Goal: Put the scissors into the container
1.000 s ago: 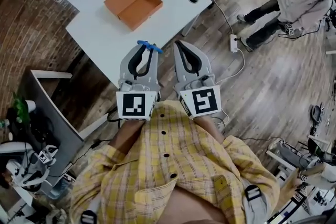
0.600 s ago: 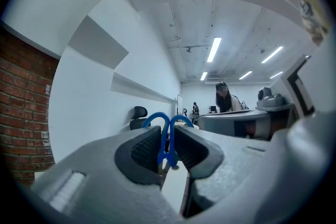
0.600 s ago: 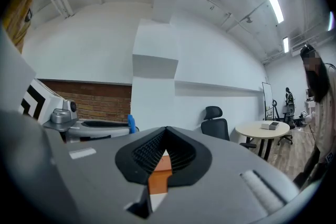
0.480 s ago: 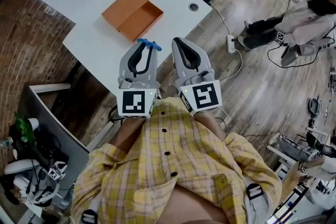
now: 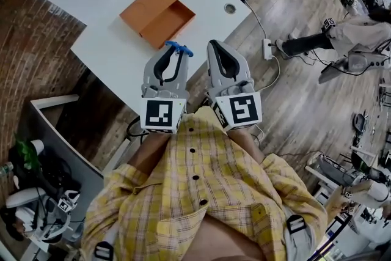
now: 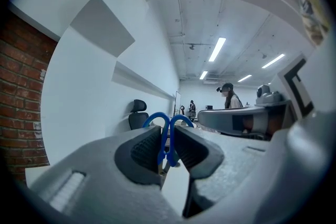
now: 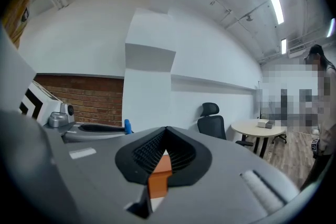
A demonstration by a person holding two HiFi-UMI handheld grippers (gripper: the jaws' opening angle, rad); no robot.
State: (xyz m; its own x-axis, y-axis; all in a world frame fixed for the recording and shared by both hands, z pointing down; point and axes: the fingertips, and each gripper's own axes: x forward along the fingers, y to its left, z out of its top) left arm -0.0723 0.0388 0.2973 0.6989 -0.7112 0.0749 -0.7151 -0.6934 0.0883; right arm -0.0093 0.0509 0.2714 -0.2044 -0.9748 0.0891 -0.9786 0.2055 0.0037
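Holding scissors [image 6: 169, 124] clenched in my left claw [image 5: 171, 55], blue handles poking past tips, above near edge of worktop [image 5: 107, 49]. My right claw [image 5: 218, 49] clamped together, empty. Orange box [image 5: 157, 14] open, ahead on worktop. Should carry forward over box, grip firm, lower scissors inside walls, then let go.

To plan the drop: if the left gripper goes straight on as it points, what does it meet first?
Probably the orange container, though the left gripper, holding the scissors, may pass above it: height is unclear.
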